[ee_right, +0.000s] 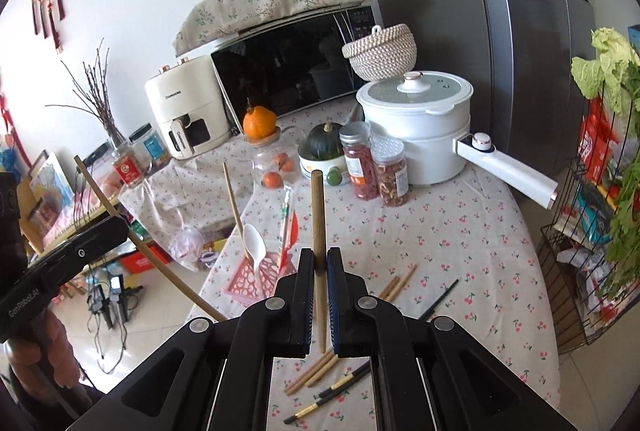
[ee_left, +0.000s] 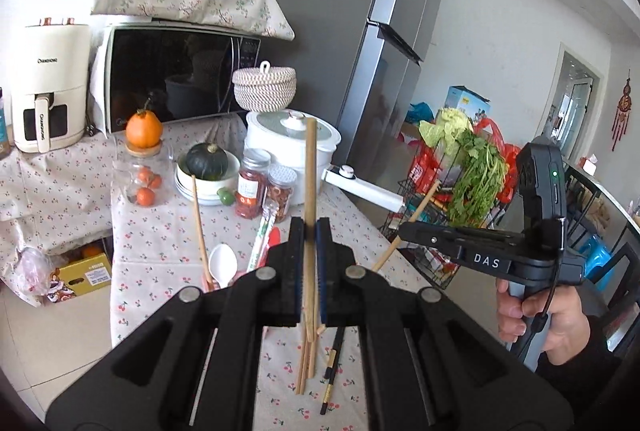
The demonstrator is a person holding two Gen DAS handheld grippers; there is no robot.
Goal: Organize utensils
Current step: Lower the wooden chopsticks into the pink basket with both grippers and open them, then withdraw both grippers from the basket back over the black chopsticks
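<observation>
My left gripper [ee_left: 310, 227] is shut on a wooden chopstick [ee_left: 310, 167] that points up and away over the table. My right gripper [ee_right: 319, 258] is shut on another wooden chopstick [ee_right: 318, 215]. In the left wrist view the right gripper [ee_left: 404, 229] shows at the right with its chopstick [ee_left: 416, 215] slanting. In the right wrist view the left gripper [ee_right: 116, 227] shows at the left with its chopstick [ee_right: 136, 235]. A pink utensil holder [ee_right: 256, 277] holds a white spoon [ee_right: 254, 241], a wooden stick and a wrapped pair. Loose wooden chopsticks [ee_right: 394, 287] and black chopsticks [ee_right: 438, 301] lie on the tablecloth [ee_right: 460, 251].
At the table's far end stand a white pot [ee_right: 416, 119] with a long handle, two spice jars [ee_right: 374, 167], a bowl with a squash [ee_right: 324, 147] and a glass jar of oranges [ee_right: 276, 167]. A microwave [ee_right: 288, 63] and air fryer [ee_right: 184, 111] stand behind. A wire rack [ee_right: 588, 231] of vegetables is right.
</observation>
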